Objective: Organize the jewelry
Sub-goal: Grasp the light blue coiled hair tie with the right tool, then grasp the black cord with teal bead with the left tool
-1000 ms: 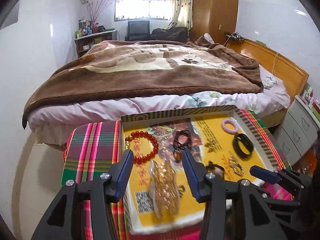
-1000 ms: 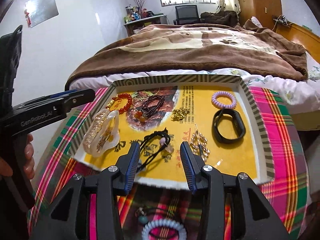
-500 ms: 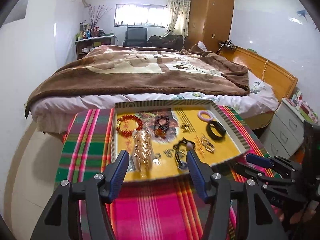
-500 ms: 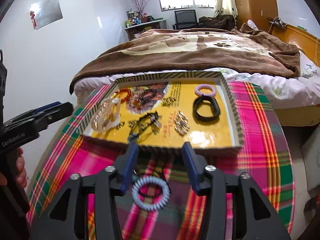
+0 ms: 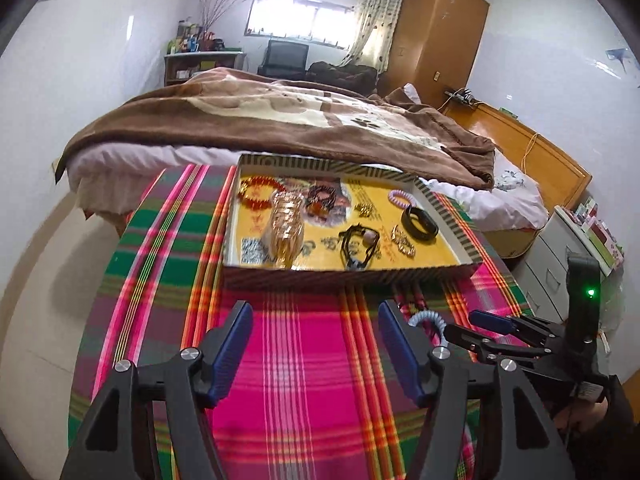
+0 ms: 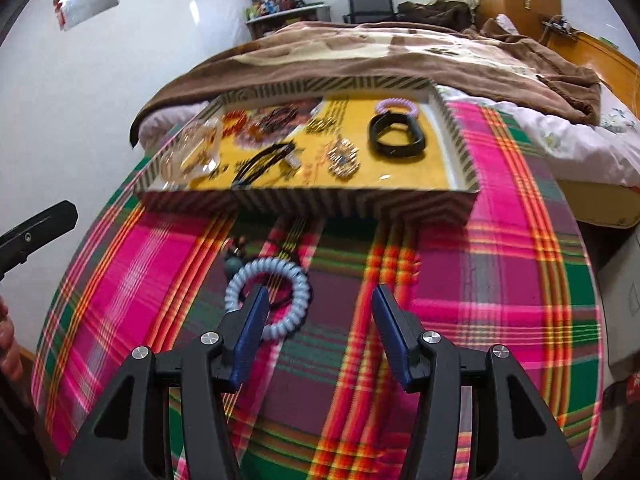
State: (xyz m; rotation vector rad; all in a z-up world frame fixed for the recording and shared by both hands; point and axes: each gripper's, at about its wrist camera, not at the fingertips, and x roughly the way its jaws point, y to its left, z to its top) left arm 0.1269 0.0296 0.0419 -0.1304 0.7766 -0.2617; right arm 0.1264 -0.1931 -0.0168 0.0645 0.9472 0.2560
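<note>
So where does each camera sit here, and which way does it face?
Left wrist: on the left gripper, looking over bare plaid tablecloth towards the striped cardboard tray and bed; right gripper at right.
Right wrist: on the right gripper, above the pale blue coil hair tie; left gripper tip and fingers at left.
Shared: tray, black band, bed.

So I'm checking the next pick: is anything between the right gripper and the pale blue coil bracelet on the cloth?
Nothing visible. The right gripper, whose jaws have just been opening, is empty, and the pale blue coil bracelet lies on the plaid cloth right at its left finger. The tray sits beyond it.
</note>
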